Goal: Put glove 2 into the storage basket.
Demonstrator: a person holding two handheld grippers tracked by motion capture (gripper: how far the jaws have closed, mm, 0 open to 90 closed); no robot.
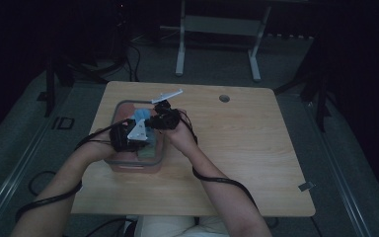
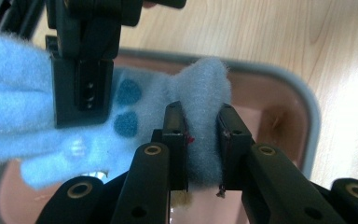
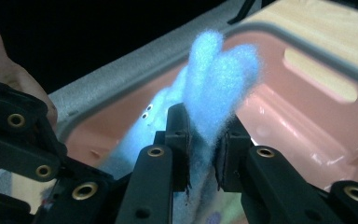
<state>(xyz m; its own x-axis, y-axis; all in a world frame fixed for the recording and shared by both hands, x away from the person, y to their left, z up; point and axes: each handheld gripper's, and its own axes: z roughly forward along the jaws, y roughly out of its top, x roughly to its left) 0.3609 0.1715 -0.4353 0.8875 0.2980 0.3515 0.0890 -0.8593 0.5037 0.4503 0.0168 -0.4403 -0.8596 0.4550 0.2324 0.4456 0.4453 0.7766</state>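
left gripper (image 2: 203, 140): jaws clamped on a fold of the blue fleece cloth (image 2: 205, 88)
right gripper (image 3: 204, 140): jaws clamped on another edge of the same cloth, fluffy tip sticking up past the pads
cloth: light blue, darker blue dots, hanging between both grippers over the pink bin (image 3: 307, 116)
bin: pink inside, grey rim, on the wooden table (image 1: 237, 148), left of centre in high view
hands: both over the bin, close together
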